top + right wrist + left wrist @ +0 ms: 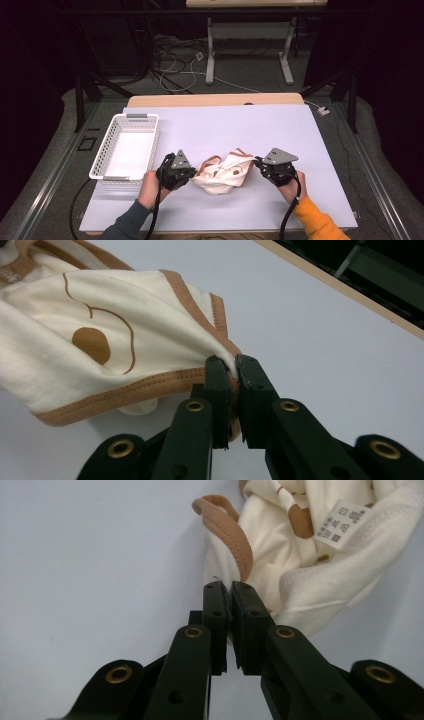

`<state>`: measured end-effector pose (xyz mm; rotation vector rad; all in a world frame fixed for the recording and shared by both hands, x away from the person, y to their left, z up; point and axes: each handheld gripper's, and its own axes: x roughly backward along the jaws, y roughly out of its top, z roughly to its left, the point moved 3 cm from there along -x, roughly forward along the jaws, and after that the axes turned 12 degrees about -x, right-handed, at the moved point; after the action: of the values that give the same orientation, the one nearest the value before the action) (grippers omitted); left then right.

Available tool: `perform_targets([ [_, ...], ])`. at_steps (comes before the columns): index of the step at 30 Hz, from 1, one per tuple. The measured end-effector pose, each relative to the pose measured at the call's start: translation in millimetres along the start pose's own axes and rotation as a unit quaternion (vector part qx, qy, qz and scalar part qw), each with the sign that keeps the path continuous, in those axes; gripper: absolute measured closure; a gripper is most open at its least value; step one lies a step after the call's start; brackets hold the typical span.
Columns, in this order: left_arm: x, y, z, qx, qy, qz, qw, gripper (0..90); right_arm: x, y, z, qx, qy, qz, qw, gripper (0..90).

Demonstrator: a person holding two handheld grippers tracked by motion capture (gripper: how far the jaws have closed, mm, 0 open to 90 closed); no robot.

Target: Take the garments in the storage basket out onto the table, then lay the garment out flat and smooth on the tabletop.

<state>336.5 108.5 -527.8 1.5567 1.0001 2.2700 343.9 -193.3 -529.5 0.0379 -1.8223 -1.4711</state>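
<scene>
1. Fingers of both grippers are pinched onto cloth, seen from the high view: the left gripper point(186, 175) bites the nine o'clock side of a crumpled cream cotton garment with tan trim point(222, 172), and the right gripper point(262, 167) bites its three o'clock side.
2. Same view: the garment lies bunched on the pale lilac table top point(225, 130), toward six o'clock of it, between the two hands. A white perforated plastic basket point(107, 145) sits at nine o'clock of the left gripper, just beside it.
3. Left gripper view: the left gripper point(230, 592) has its black jaws pressed nearly together on a thin cream fold of the garment point(300, 580). A tan padded strap loop point(227, 530) curves at twelve o'clock of the tips, and a white care label point(342, 522) shows at two o'clock.
4. Right gripper view: the right gripper point(234, 365) clamps the tan-edged hem, with cloth squeezed between its jaws. The garment point(75, 335) stretches away toward ten o'clock and bears a brown spot point(91, 345) and a curved brown line.
</scene>
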Motion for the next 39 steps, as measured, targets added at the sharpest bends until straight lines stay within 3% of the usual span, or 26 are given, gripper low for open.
perform_targets([
  [5, -1.1, -0.9, -7.5, -0.007, -0.023, 0.012, 0.9997, 85.1, -1.5, -0.9, -0.1, 0.001, 0.002, 0.006, 1.0000, 84.6],
  [12, -7.6, -6.3, -19.5, -0.034, -0.063, 0.050, 0.9962, 83.2, -10.5, -8.8, -1.4, -0.004, 0.012, 0.051, 0.9986, 84.4],
  [13, -7.8, -5.5, -18.6, -0.035, -0.063, 0.051, 0.9961, 80.2, -11.2, -9.2, -0.8, -0.003, 0.012, 0.052, 0.9986, 84.4],
  [17, -3.7, 0.5, -10.6, -0.014, -0.048, 0.041, 0.9979, 48.9, -12.9, -10.2, 1.1, 0.000, 0.016, 0.061, 0.9980, 84.4],
  [20, -1.7, 6.3, -3.9, 0.000, -0.028, 0.023, 0.9993, 38.6, -14.1, -10.8, 2.3, 0.003, 0.017, 0.066, 0.9977, 84.3],
  [26, -14.1, 20.9, 8.2, 0.007, -0.012, 0.010, 0.9999, 32.6, -16.4, -11.0, 6.6, 0.014, 0.019, 0.070, 0.9973, 84.2],
  [34, -49.1, 29.7, 12.2, -0.011, -0.012, 0.056, 0.9983, 30.3, -17.1, -11.6, 7.3, 0.015, 0.020, 0.073, 0.9970, 84.2],
  [39, -65.8, 29.7, 12.1, -0.018, -0.036, 0.078, 0.9962, 33.3, -17.0, -11.9, 7.2, 0.017, 0.021, 0.074, 0.9969, 84.2],
])
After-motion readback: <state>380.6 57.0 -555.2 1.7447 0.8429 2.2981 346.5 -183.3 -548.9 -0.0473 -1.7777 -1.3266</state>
